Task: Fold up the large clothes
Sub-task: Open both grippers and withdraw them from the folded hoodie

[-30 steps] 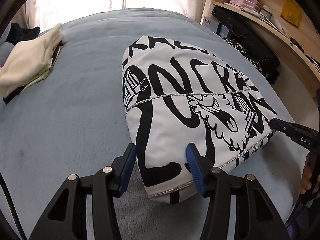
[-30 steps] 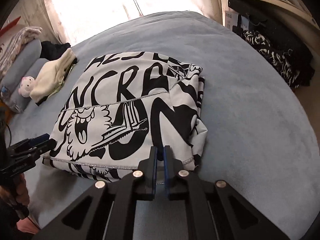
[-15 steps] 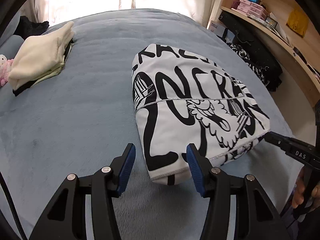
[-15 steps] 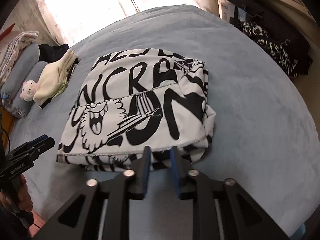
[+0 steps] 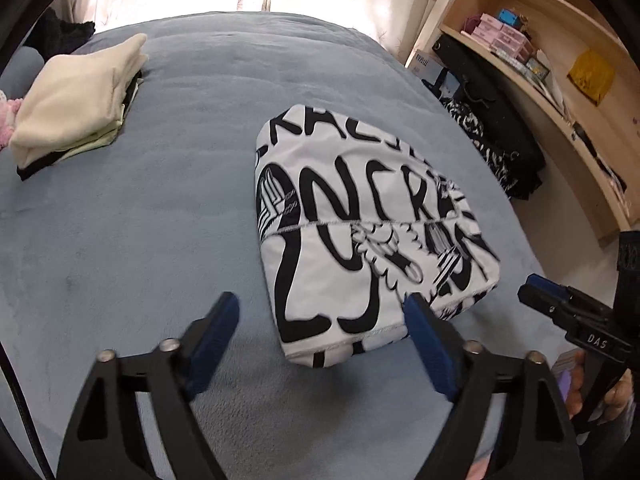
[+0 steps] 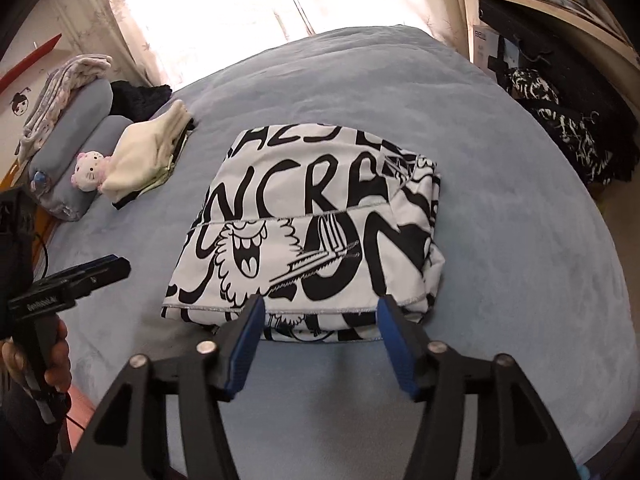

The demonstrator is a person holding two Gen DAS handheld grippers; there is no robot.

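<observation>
A white garment with black lettering and cartoon print lies folded into a compact rectangle on the blue-grey bed. It also shows in the right wrist view. My left gripper is open and empty, just short of the garment's near corner. My right gripper is open and empty at the garment's near hem, not touching it. Each gripper shows at the edge of the other's view: the right one and the left one.
A folded cream garment lies at the bed's far left, beside a plush toy and grey bolsters. Dark printed clothes are heaped right of the bed under wooden shelves. A curtained window stands behind.
My right gripper has opened, let go of the garment's hem and drawn back. My left gripper has opened wider and pulled back from the garment. The garment stays folded on the bed.
</observation>
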